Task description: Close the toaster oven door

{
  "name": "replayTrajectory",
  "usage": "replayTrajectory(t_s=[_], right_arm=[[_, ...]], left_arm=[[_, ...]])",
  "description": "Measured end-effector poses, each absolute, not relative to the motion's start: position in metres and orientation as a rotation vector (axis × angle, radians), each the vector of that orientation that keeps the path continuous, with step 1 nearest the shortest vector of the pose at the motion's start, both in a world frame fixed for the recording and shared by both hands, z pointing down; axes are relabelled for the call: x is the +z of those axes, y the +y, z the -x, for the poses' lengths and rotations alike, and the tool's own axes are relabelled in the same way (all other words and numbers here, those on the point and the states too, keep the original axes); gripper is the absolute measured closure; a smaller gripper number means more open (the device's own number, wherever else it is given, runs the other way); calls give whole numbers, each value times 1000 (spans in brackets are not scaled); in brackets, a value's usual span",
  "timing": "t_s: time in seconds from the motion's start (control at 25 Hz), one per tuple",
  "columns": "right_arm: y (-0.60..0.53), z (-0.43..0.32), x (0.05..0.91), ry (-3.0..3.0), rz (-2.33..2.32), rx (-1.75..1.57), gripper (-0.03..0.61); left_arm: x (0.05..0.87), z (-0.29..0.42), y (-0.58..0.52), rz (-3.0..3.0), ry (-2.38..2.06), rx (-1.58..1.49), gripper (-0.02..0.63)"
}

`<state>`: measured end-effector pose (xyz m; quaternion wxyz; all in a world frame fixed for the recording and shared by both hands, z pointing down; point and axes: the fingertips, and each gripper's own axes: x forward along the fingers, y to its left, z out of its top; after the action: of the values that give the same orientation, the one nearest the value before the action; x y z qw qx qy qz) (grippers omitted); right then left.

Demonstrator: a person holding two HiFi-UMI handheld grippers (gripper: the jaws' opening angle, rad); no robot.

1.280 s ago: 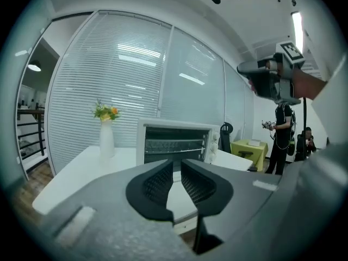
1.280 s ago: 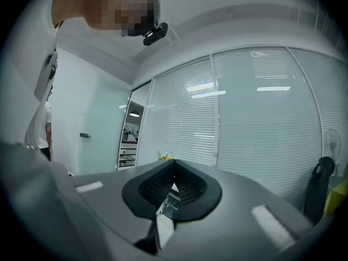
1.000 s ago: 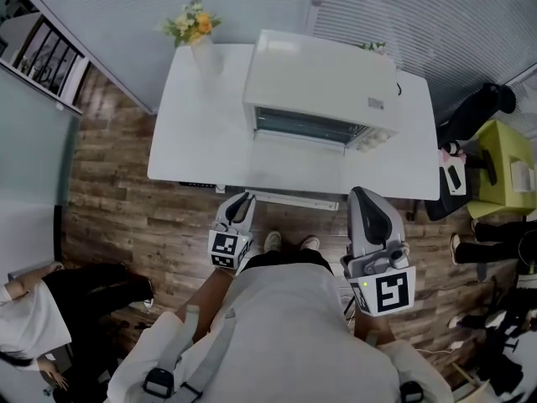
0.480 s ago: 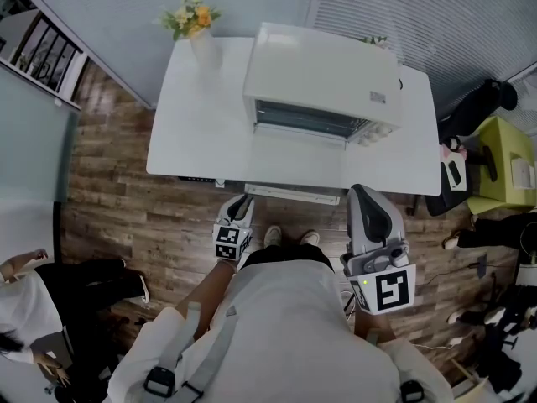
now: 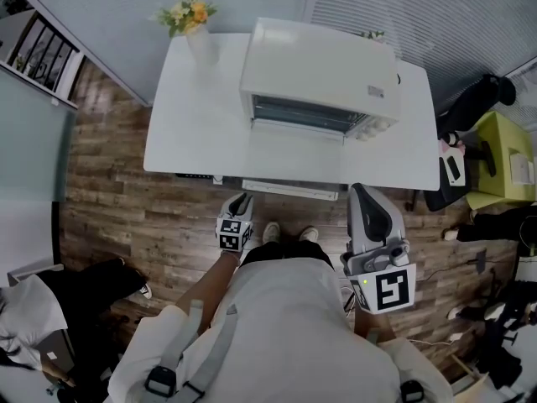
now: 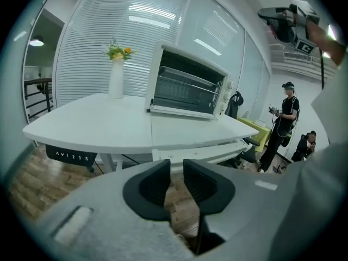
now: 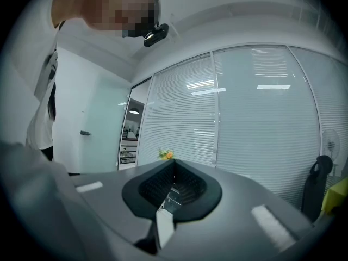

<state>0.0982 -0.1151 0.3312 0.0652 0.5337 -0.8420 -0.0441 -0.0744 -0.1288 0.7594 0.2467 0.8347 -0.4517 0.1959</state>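
Head view: toaster oven [image 5: 319,65] standing on the white table [image 5: 193,133]; its door [image 5: 295,154] lowered flat in front of the oven, handle bar [image 5: 289,190] out past the table edge; vase of flowers [image 5: 197,32] beside the oven, on the side of the person's left; left tool [image 5: 242,198] in front of the oven, short of the handle bar, jaws slightly parted on nothing; right tool [image 5: 362,193] in front of the oven's knob end, off the table, jaws pressed together, empty.
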Motion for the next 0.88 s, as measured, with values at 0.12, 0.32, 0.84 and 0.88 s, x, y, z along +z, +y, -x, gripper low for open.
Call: replayTrajectory(t_s=[0.12,0.32,0.84,0.88], right_arm=[[-114,-100,332,-2536,-1610,-127,574],[-113,-102,334,-2532,-1608,-124,574],[-115,-108,333,-2521,-1618,-133,574],[-115,-108,334,-2521,-1618,-134,574]], left_arm=[[772,71,-129,-2254,-1219,544,534],[792,68,-136,-2241,-1233,578,518],[805,69,-148,-2248,-1280,605,502],[803,68,-149,-2251,-1281,600,502]])
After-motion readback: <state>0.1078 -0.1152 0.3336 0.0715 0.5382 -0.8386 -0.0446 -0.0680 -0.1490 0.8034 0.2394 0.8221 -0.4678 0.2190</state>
